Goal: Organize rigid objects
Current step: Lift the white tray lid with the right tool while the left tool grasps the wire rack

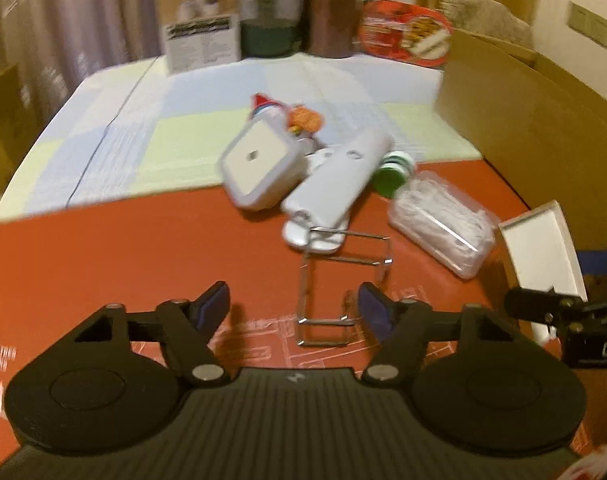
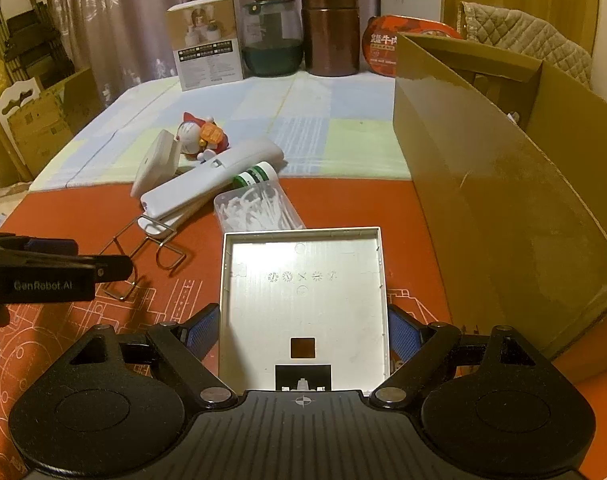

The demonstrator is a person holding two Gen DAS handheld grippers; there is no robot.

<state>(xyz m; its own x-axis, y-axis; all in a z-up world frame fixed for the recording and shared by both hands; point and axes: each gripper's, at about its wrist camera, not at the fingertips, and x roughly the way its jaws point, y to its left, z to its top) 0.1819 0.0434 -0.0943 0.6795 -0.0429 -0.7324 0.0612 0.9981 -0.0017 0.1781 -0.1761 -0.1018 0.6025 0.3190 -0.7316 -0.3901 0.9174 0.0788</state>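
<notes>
Right tongs (image 2: 301, 330) clamp a shallow square white plastic tray (image 2: 303, 292), matte, rimmed. Left tongs (image 1: 293, 308) gape wide, empty, over bent wire stand (image 1: 331, 280) on red surface (image 1: 123, 256).

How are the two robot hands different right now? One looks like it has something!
The right gripper is shut on a flat white tray, pinching its two side edges; the left gripper is open and holds nothing. The right gripper sits near the cardboard box; the left gripper hangs over the red mat beside a wire stand. Both have black arms and blue pads.
</notes>
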